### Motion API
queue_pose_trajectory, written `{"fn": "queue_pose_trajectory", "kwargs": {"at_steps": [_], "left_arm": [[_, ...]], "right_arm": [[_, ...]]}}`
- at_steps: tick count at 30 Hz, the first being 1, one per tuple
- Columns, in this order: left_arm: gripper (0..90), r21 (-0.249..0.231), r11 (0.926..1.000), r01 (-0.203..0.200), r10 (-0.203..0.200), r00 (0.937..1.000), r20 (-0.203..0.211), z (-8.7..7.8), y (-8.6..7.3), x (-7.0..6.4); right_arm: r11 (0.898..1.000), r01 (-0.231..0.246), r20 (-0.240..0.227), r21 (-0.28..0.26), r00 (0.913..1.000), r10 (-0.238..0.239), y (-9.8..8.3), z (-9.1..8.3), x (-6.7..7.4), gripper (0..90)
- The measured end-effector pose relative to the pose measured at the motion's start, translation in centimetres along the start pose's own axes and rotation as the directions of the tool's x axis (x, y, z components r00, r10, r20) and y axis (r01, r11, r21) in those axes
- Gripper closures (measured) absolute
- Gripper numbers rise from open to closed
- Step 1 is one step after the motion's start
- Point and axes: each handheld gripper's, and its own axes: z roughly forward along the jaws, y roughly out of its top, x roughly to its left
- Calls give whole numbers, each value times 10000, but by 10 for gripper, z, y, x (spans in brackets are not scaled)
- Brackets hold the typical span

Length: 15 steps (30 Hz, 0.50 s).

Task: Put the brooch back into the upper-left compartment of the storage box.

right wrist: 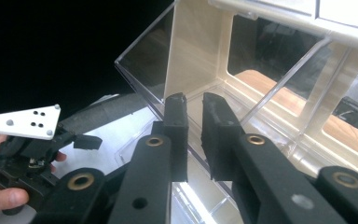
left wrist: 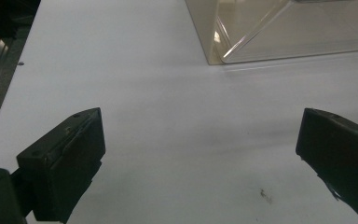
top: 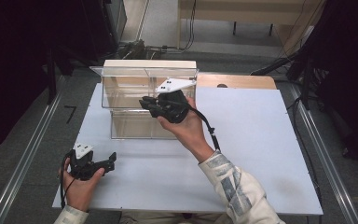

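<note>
Right gripper sits at the upper front edge of the clear plastic drawer unit, its jaws parted only by a narrow slit; in the right gripper view the pads appear to flank a transparent drawer wall, but whether they press on it I cannot tell. The unit stands at about twelve o'clock from the table's middle, on the far half. If that thin wall is what lies between the jaws, it could slip out of so slight a hold, or a pull could tip or drag the light unit, since nothing braces it. Left gripper rests at about eight o'clock near the table's front-left corner, jaws wide and holding nothing, well apart from the unit. Glare and transparency make the drawer edges hard to separate, and I cannot make out anything lying inside the drawers.
</note>
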Motion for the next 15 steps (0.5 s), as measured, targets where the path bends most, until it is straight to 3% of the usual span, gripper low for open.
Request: {"fn": "queue_pose_trajectory", "kwargs": {"at_steps": [11,15], "left_arm": [[20,2,10000,-1,1,10000,2,0,0,0],[21,-14,10000,-3,3,10000,10,0,0,-1]], "right_arm": [[9997,155,-274,-203,9995,-160,-3,-20,7,616],[9992,340,-435,-226,9984,-349,-13,-29,12,545]]}}
